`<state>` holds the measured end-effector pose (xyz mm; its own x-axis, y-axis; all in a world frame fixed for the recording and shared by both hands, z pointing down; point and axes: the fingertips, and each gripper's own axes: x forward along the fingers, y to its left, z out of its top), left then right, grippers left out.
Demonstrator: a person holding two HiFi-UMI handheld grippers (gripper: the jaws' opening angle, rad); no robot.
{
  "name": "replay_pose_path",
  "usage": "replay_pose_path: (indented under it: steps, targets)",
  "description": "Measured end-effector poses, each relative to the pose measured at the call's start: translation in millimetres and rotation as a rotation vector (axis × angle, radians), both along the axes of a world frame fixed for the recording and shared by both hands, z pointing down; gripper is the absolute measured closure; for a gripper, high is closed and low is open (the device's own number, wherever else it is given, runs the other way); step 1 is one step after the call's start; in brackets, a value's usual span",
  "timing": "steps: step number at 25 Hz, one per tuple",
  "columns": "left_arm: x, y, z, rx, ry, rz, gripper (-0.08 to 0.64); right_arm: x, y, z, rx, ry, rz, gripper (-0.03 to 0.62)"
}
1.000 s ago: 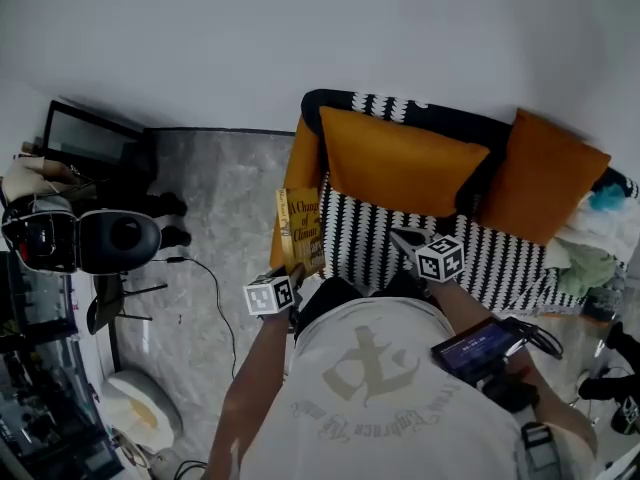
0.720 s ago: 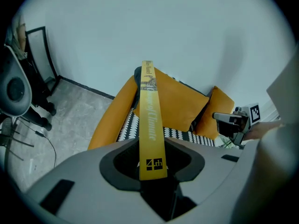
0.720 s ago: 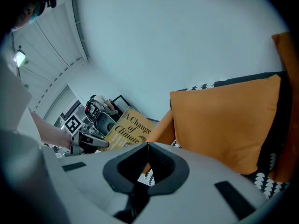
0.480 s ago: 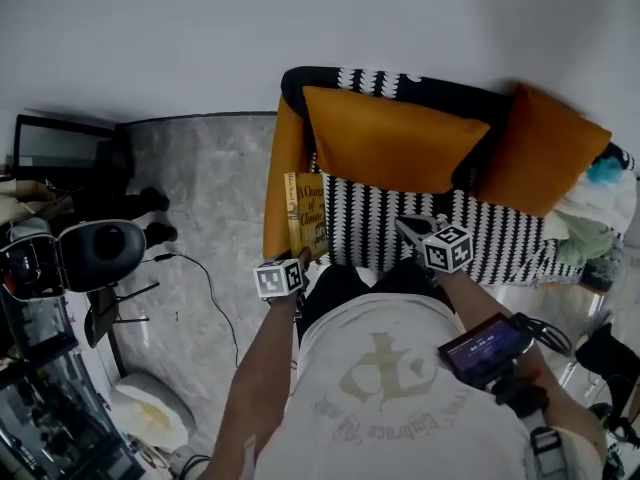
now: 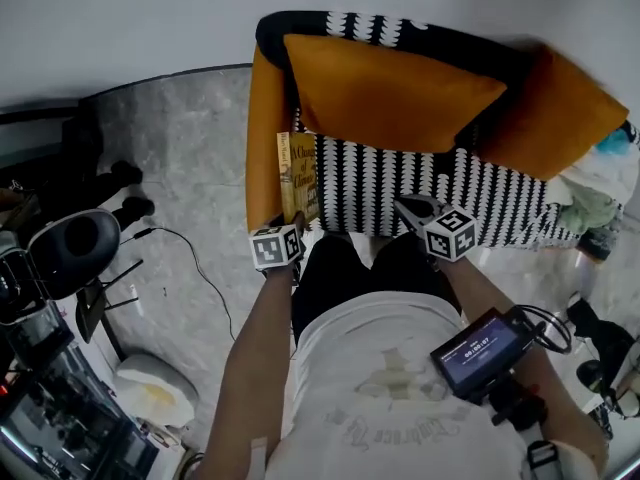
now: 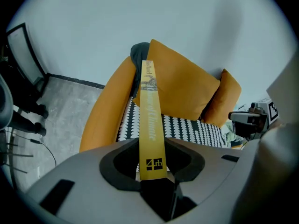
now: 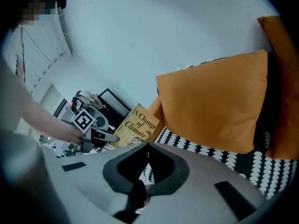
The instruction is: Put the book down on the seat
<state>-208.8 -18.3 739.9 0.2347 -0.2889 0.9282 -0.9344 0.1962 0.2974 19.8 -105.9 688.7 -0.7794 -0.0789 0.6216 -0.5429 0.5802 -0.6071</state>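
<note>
Pinching the yellow book (image 6: 150, 120) at its near end with the left claw (image 6: 152, 166), pads pressed on both covers. Holding it on edge, spine upward, at the left end of the patterned seat (image 5: 430, 183), just beside the orange armrest (image 5: 262, 158). Cannot tell whether it touches the seat. Right claw (image 7: 147, 146) pressed together with nothing inside, at the seat's front edge, below the orange cushion (image 5: 390, 93).

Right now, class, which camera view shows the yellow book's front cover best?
The right gripper view: the book faces that camera, its cover title legible. The left gripper view shows only its spine, edge-on, clamped in the left hand-held gripper. The head view shows the book small, from above.
</note>
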Motion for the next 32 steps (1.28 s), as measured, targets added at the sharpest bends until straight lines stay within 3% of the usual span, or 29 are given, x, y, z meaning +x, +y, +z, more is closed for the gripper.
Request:
replay_pose_path:
  steps: [11, 19, 32]
  targets:
    - [-39, -8, 60, -0.044, -0.118, 0.06, 0.411, -31, 14, 45, -0.041, -0.015, 0.026, 0.577]
    - [-40, -25, 80, -0.031, -0.224, 0.111, 0.411, -28, 26, 57, -0.072, -0.01, 0.018, 0.577]
    - [-37, -42, 114, -0.062, -0.281, 0.11, 0.41, -14, 38, 87, -0.121, -0.002, 0.018, 0.577]
